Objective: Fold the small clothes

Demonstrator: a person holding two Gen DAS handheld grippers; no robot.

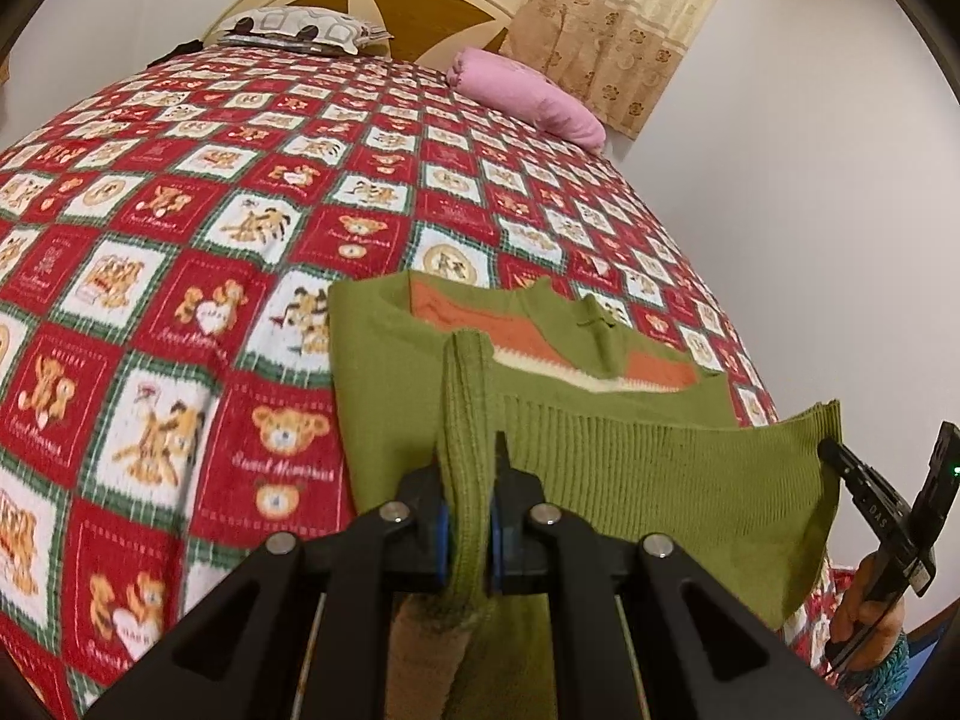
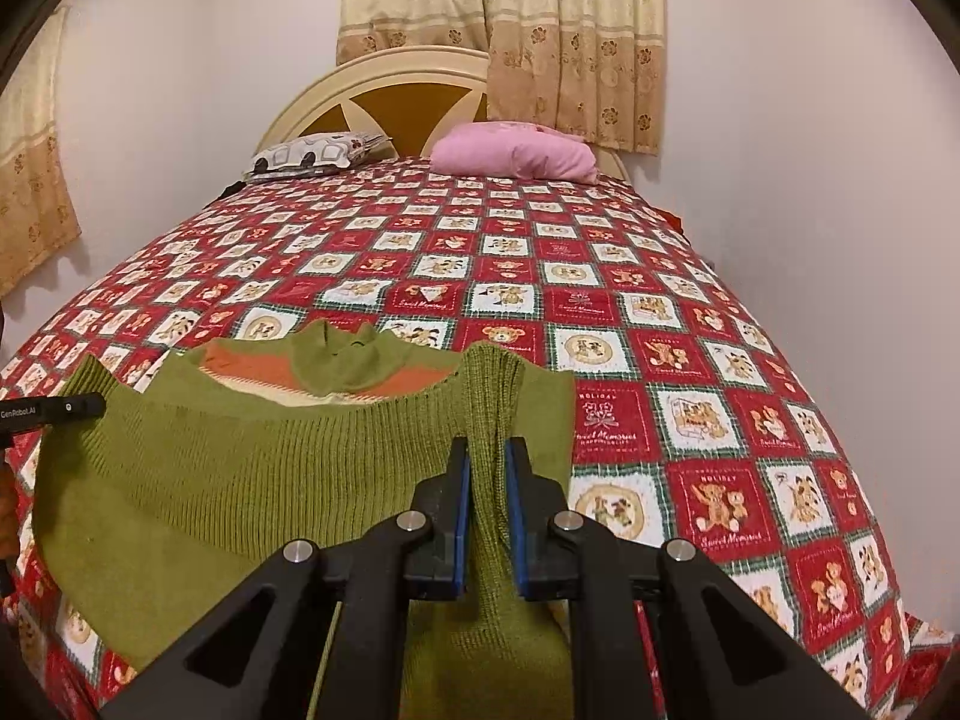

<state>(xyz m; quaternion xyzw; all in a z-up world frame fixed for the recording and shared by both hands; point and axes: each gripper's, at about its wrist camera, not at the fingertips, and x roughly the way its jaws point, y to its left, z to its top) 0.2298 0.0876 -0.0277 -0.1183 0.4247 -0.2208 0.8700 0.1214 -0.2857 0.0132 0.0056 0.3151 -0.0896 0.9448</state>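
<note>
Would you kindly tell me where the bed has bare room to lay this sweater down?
The bedspread lies open between the green sweater and the two pillows: pink pillow, patterned pillow. It is also free right of the sweater. The near edge is crowded.

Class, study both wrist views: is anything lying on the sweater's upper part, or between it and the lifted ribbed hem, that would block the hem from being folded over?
Nothing visible does. The left gripper and right gripper each pinch the ribbed hem of the green sweater. Its collar end lies bare on the bedspread; the pillows sit far off at the headboard.
</note>
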